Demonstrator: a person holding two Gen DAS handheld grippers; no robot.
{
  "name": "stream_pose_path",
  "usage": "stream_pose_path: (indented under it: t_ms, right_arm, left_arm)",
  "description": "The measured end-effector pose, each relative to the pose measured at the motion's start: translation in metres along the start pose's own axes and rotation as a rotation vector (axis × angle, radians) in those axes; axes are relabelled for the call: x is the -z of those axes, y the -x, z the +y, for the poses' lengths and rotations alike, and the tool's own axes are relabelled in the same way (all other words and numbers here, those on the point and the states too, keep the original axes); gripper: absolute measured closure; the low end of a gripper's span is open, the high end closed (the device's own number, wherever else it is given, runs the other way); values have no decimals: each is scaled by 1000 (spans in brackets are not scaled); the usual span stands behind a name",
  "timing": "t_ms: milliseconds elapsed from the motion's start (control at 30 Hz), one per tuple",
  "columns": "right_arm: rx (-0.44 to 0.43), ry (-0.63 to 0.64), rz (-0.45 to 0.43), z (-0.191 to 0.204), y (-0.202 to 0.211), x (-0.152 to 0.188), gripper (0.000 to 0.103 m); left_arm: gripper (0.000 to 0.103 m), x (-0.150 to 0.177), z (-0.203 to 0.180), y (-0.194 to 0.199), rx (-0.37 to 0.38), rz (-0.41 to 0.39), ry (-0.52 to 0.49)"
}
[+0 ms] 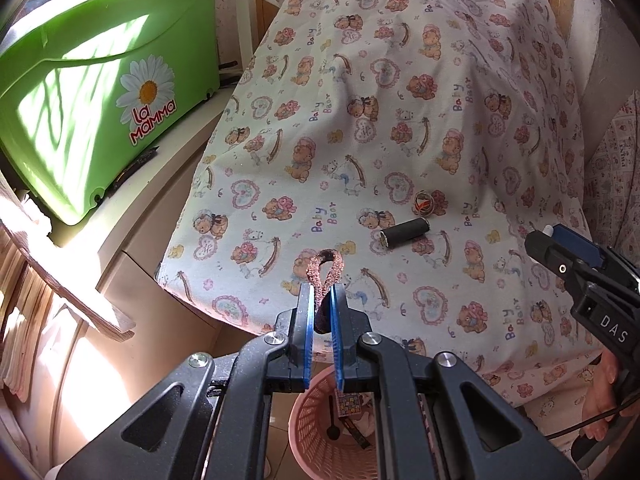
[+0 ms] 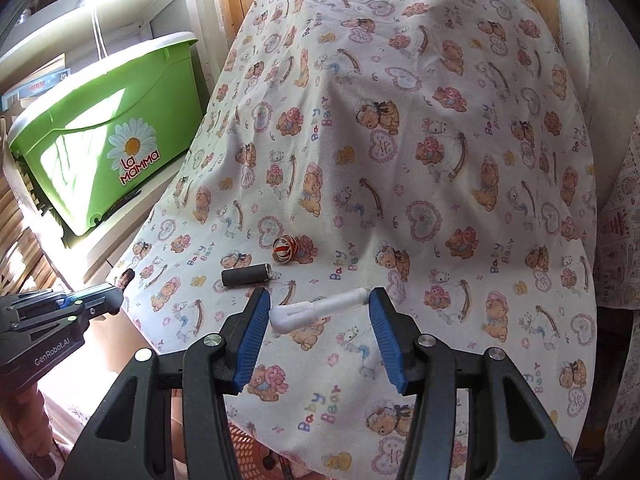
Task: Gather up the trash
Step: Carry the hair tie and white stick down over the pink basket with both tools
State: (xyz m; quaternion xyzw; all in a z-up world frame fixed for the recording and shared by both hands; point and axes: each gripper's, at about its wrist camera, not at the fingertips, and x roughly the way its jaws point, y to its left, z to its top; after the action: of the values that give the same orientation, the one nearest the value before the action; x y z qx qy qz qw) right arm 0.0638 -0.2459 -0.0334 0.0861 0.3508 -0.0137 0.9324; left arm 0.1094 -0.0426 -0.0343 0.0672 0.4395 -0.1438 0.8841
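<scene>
My left gripper (image 1: 322,294) is shut on a glittery copper-brown hair tie (image 1: 325,270) and holds it near the cloth's front edge, above a pink basket (image 1: 308,408). It also shows at the left of the right wrist view (image 2: 114,294). My right gripper (image 2: 318,304) is open, and a white plastic piece (image 2: 316,310) lies on the bear-print cloth (image 2: 400,140) between its fingers. A dark cylinder (image 1: 404,232) (image 2: 246,274) and a small bundle of rubber bands (image 1: 424,203) (image 2: 285,249) lie on the cloth farther on. The right gripper shows at the right of the left wrist view (image 1: 552,234).
A green "La Mamma" tub (image 1: 92,92) (image 2: 104,136) stands on a white shelf to the left. The pink basket holds a black spoon (image 1: 332,420) and a small patterned card. Wooden slats lie at the far left.
</scene>
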Motion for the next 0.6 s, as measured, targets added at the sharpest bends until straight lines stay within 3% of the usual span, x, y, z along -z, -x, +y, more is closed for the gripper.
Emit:
stream_pose_path:
  t_ms: [333, 467, 600]
  right_arm:
    - [-65, 73, -41, 35, 54, 34, 49]
    - [-98, 47, -31, 39, 68, 50, 49]
    - [-103, 42, -3, 42, 70, 64, 49]
  left_arm:
    - [96, 28, 1, 48, 29, -15, 31]
    - [96, 45, 1, 43, 21, -16, 37]
    - [96, 57, 4, 20, 32, 51, 65]
